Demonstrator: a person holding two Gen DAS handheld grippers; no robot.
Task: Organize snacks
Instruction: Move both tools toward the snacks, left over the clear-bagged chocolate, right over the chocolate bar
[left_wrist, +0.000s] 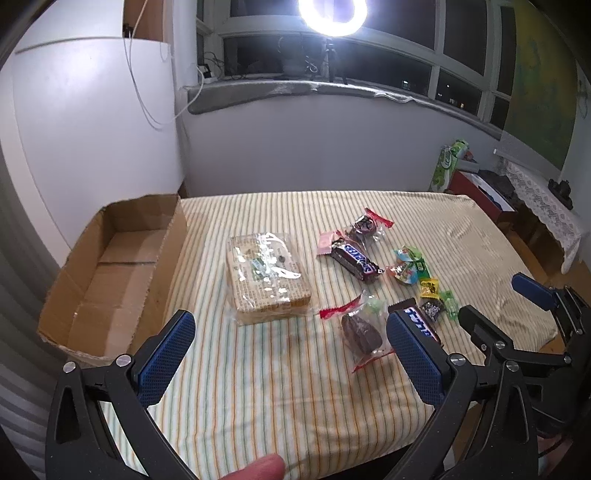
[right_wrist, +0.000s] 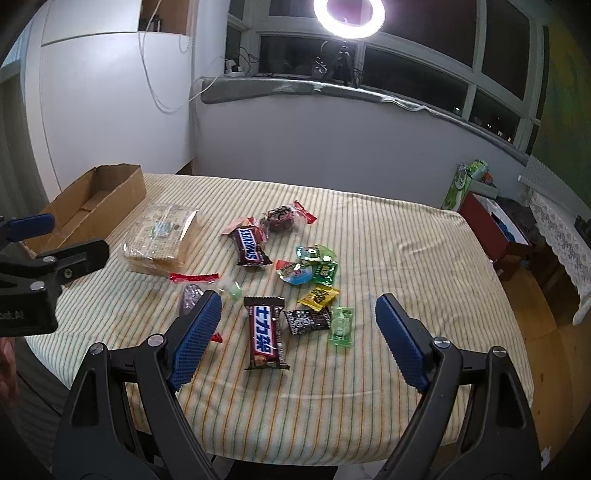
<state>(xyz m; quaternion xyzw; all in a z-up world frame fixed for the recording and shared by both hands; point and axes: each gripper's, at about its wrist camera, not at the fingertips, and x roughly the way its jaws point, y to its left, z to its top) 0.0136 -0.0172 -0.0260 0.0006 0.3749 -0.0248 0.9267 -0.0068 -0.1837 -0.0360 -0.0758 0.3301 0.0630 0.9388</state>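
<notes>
Snacks lie spread on the striped tablecloth (right_wrist: 388, 240): a clear-wrapped cracker pack (left_wrist: 266, 273) (right_wrist: 162, 236), a Snickers bar (left_wrist: 354, 262) (right_wrist: 251, 245), a second chocolate bar (right_wrist: 266, 334) (left_wrist: 421, 321), two dark pastries in red-ended wrappers (left_wrist: 360, 330) (left_wrist: 365, 225) and several small candies (right_wrist: 317, 269). An open cardboard box (left_wrist: 110, 266) (right_wrist: 92, 203) sits empty at the table's left edge. My left gripper (left_wrist: 291, 325) (right_wrist: 75, 236) hovers open above the near table, holding nothing. To its right, my right gripper (right_wrist: 299, 301) (left_wrist: 496, 295) is also open, above the second bar without touching it.
A ring light (right_wrist: 349, 18) glares above the window sill. A white cabinet (left_wrist: 92, 129) stands behind the box. Off the table's right side are a red box (right_wrist: 491, 229) and a lace-covered side table (right_wrist: 561, 240). A person's fingertip (left_wrist: 258, 469) shows at the bottom edge.
</notes>
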